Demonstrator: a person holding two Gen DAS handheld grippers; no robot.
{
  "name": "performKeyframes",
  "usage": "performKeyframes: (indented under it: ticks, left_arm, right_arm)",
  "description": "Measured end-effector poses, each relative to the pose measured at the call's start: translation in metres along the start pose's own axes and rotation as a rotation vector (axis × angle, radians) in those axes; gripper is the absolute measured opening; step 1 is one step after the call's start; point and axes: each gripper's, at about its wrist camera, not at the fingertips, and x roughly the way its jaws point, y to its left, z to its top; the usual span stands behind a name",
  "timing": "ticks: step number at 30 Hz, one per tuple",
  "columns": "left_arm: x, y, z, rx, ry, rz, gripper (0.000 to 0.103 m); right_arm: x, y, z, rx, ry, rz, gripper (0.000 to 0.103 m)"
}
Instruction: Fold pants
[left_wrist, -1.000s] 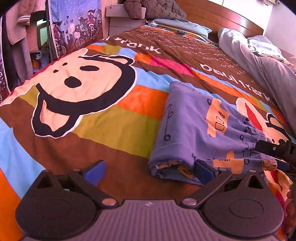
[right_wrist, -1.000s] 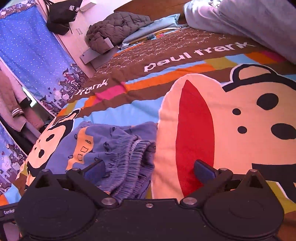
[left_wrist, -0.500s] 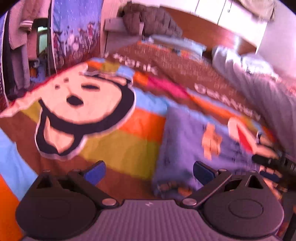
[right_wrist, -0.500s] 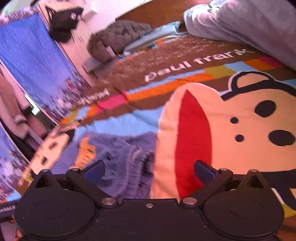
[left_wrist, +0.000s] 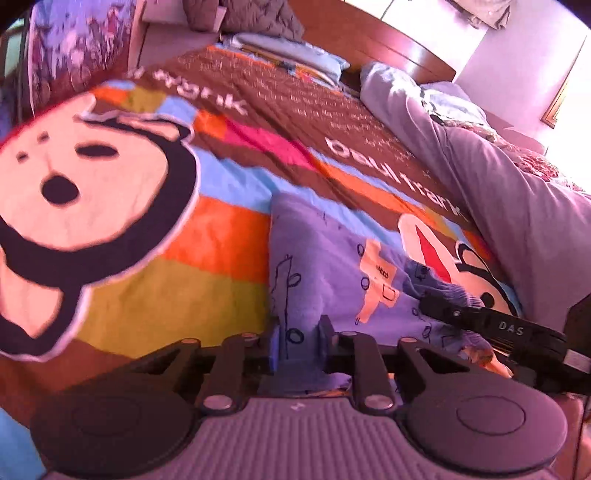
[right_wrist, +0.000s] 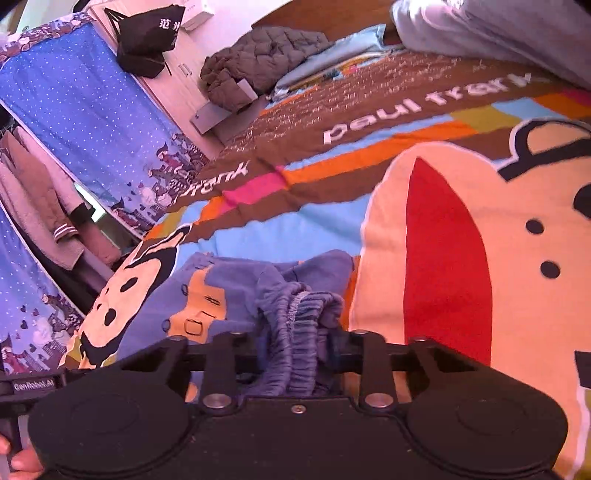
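Blue printed pants (left_wrist: 332, 266) lie folded on the cartoon bedspread (left_wrist: 147, 295). My left gripper (left_wrist: 299, 347) is closing on their near edge at the folded side; a raised pinch of blue cloth fills the narrow gap between its pads. In the right wrist view the gathered elastic waistband (right_wrist: 295, 314) of the pants (right_wrist: 229, 295) bunches up between the jaws of my right gripper (right_wrist: 295, 354), which is closing on it too. The right gripper's black finger (left_wrist: 480, 325) shows at the pants' right end in the left wrist view.
A grey duvet (left_wrist: 517, 203) is heaped along the bed's right side. A quilted jacket (right_wrist: 258, 62) and a pillow lie by the wooden headboard (left_wrist: 369, 40). A blue curtain (right_wrist: 74, 110) and hanging clothes (right_wrist: 37, 206) stand beside the bed.
Both grippers went from wide open to nearly shut, each with pants cloth pinched between its pads. The left one shifted right onto the pants' edge; the right one edged left onto the waistband.
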Motion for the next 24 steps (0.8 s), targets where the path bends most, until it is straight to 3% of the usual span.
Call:
performKeyframes:
  ticks: [3,5,8,11,14,16,18,20,23,24]
  left_arm:
    - [-0.015,0.003,0.010,0.021,-0.014,0.027,0.019]
    - [-0.031,0.006,0.018,0.081,-0.065,0.093,0.018]
    - [-0.062,0.023,0.027,0.147,-0.132,0.144,0.019]
    - [-0.076,0.054,0.035,0.115,-0.103,0.184,0.020]
    - [-0.068,0.091,0.031,0.018,-0.036,0.217,0.023]
    - [-0.067,0.108,0.021,-0.046,-0.014,0.211,0.034]
    - [-0.076,0.108,0.014,-0.054,-0.054,0.250,0.065]
    - [-0.086,0.102,0.012,-0.043,-0.088,0.334,0.081]
    - [-0.102,0.087,0.006,-0.005,-0.118,0.368,0.087]
    - [-0.109,0.081,0.001,0.019,-0.120,0.360,0.093]
  right_arm:
    - [-0.005,0.024,0.001,-0.054,-0.042,-0.012,0.018]
    - [-0.004,0.045,0.003,-0.105,-0.066,-0.014,0.018]
    - [0.006,0.081,0.006,-0.142,-0.092,0.050,0.017]
    - [0.026,0.111,0.007,-0.160,-0.070,0.094,0.017]
    - [0.056,0.132,0.001,-0.143,-0.007,0.136,0.018]
    - [0.078,0.141,-0.008,-0.147,0.040,0.115,0.025]
    - [0.089,0.145,-0.016,-0.171,0.081,0.032,0.053]
    - [0.085,0.142,-0.017,-0.165,0.076,-0.028,0.069]
    - [0.056,0.146,-0.014,-0.210,0.043,-0.081,0.073]
    - [0.044,0.149,-0.015,-0.235,0.032,-0.084,0.081]
